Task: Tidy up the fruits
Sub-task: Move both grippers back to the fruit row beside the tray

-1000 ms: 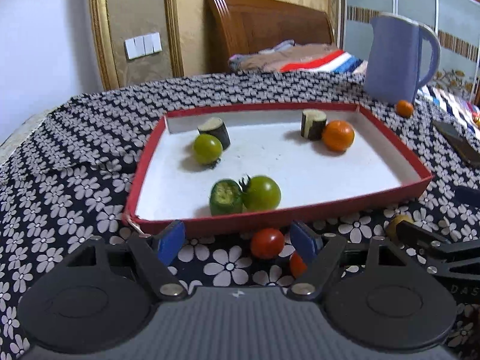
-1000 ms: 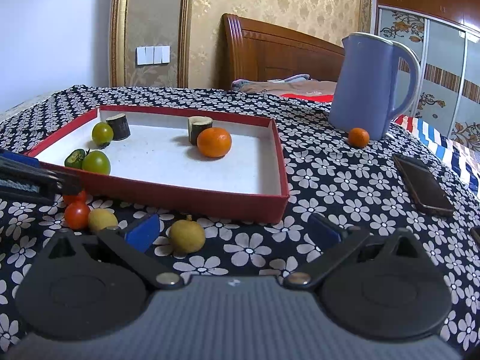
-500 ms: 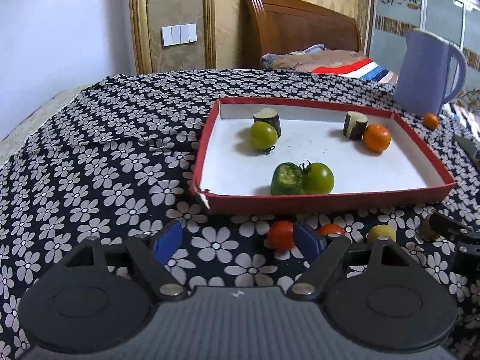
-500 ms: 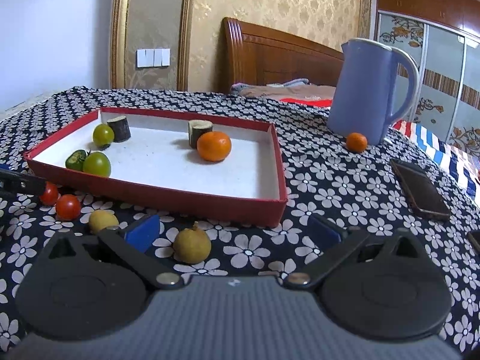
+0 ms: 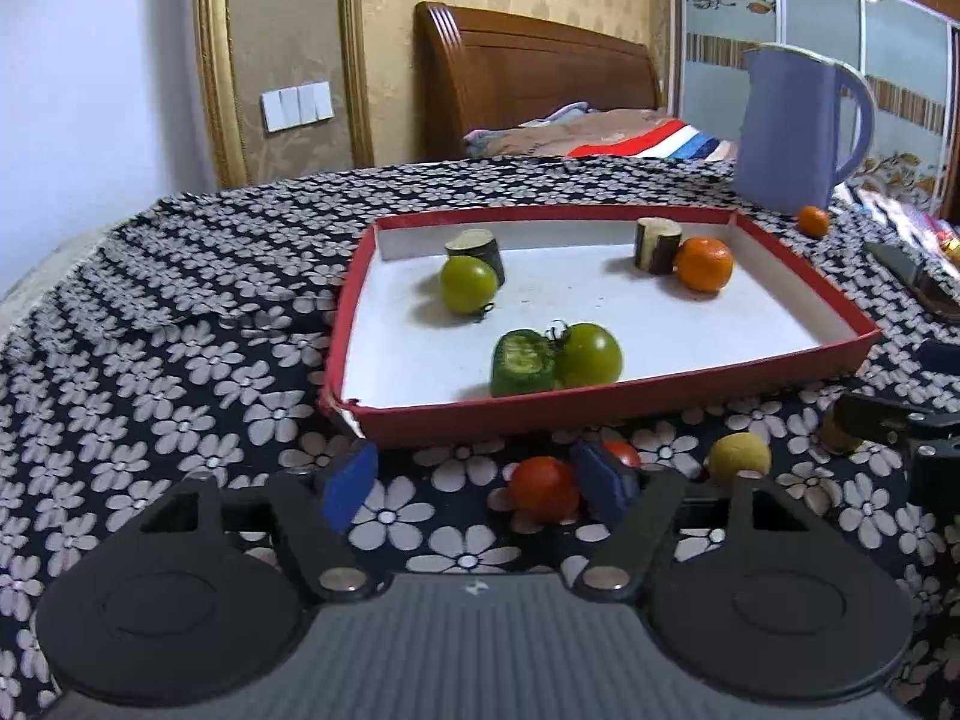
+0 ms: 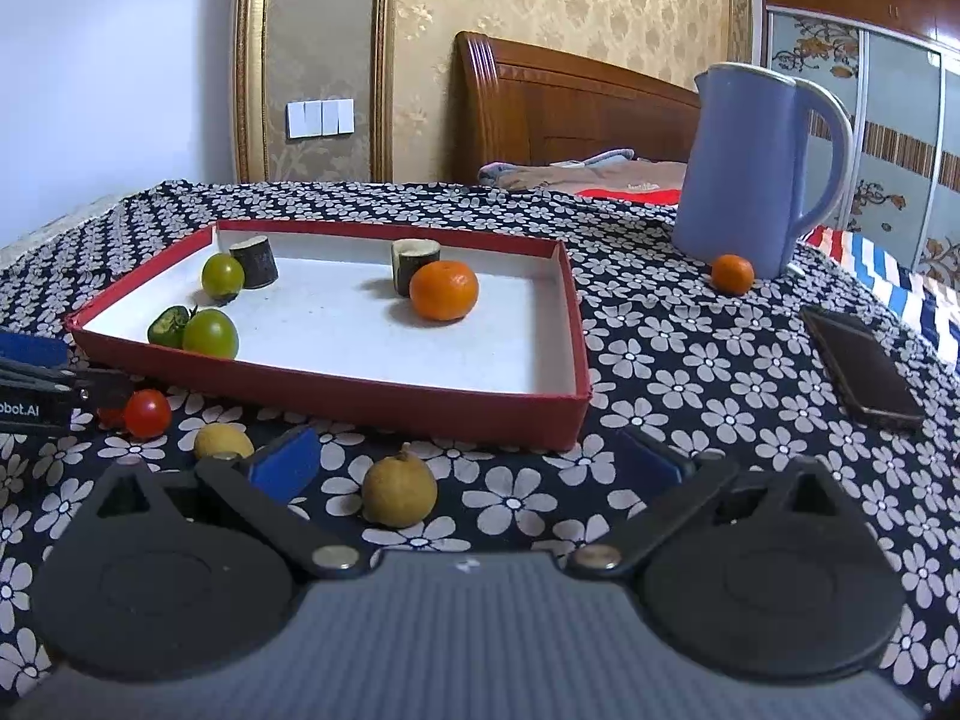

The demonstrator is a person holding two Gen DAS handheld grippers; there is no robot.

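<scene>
A red-rimmed white tray (image 5: 600, 408) (image 6: 336, 390) holds two green tomatoes, a green pepper piece, two dark cut cylinders and a mandarin (image 5: 703, 264). In front of it on the flowered cloth lie two red cherry tomatoes, a yellow fruit (image 5: 739, 456) and a brown longan (image 6: 399, 492). My left gripper (image 5: 477, 483) is closing, and one red tomato (image 5: 545, 489) sits between its fingers against the right pad, with the left pad well clear. The second red tomato (image 5: 621, 453) peeks out behind that pad. My right gripper (image 6: 468, 459) stands open with the longan between its fingers, untouched.
A blue jug (image 6: 756, 174) stands at the back right with a small mandarin (image 6: 732, 274) at its foot. A dark phone (image 6: 861, 369) lies to the right of the tray. The left gripper's body (image 6: 36, 384) reaches in at the left edge of the right wrist view.
The left wrist view has swung, so the tray now sits further right. The left jaws have narrowed around the red tomato. The right gripper has barely moved.
</scene>
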